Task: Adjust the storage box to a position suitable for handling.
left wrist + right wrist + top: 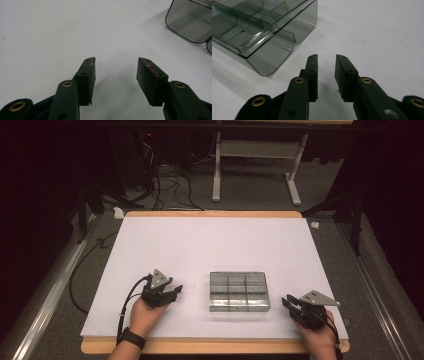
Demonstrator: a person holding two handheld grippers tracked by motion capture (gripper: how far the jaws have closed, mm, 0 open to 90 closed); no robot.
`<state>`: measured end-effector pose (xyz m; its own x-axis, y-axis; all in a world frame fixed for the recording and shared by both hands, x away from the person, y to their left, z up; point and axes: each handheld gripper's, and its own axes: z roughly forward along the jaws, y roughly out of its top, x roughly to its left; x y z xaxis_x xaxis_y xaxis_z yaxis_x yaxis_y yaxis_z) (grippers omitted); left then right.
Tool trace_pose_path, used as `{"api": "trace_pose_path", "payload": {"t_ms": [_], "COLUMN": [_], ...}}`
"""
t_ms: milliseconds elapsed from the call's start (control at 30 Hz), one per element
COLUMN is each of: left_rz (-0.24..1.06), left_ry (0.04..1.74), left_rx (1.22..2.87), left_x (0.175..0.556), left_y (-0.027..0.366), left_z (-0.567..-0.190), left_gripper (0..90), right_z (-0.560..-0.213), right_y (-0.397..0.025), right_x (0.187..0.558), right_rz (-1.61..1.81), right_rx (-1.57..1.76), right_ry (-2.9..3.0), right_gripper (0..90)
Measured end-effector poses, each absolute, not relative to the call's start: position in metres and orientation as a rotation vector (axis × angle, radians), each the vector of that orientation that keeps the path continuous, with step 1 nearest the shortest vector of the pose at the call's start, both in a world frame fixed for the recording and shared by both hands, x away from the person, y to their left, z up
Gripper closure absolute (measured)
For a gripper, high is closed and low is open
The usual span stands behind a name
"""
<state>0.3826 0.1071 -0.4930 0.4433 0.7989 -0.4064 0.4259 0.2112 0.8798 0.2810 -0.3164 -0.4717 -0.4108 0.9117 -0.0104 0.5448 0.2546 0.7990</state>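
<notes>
A smoky clear plastic compartment box lies near the middle of the white sheet, its lid closed and several dividers showing through. My left gripper rests on the sheet to the box's left, pointing toward it, open with nothing between its pads. A corner of the box shows at the upper right in the left gripper view. My right gripper sits to the box's right, apart from it. Its jaws stand a narrow gap apart, holding nothing, and the box lies ahead to their left.
The white sheet covers a wooden table whose edge shows at front and back. Black cables and a white desk frame stand on the floor beyond. A cable runs off the table's left side.
</notes>
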Motion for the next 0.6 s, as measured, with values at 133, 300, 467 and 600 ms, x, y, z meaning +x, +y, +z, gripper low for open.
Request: {"api": "trace_pose_path", "payload": {"t_ms": [133,300,467,600], "left_rz": [0.372,0.374,0.376,0.369], "left_ry": [1.168,1.171,1.169,1.171], "left_rx": [1.421,1.425,1.433,1.419], "left_x": [0.382,0.383,0.382,0.383], "left_y": [0.107,0.107,0.107,0.107], "left_z": [-0.493,-0.494,-0.493,-0.493], "left_gripper": [48.8,48.0,47.9,47.9], "right_z": [-0.469,-0.468,-0.467,-0.467], "right_y": [-0.309,-0.303,-0.295,-0.291], "right_x": [0.275,0.271,0.266,0.264], "right_rz": [1.025,1.053,1.06,1.071], "right_rx": [1.291,1.258,1.214,1.187], "right_ry": [2.081,2.12,2.148,2.169], "right_gripper": [77.3,86.8,90.0,90.0]}}
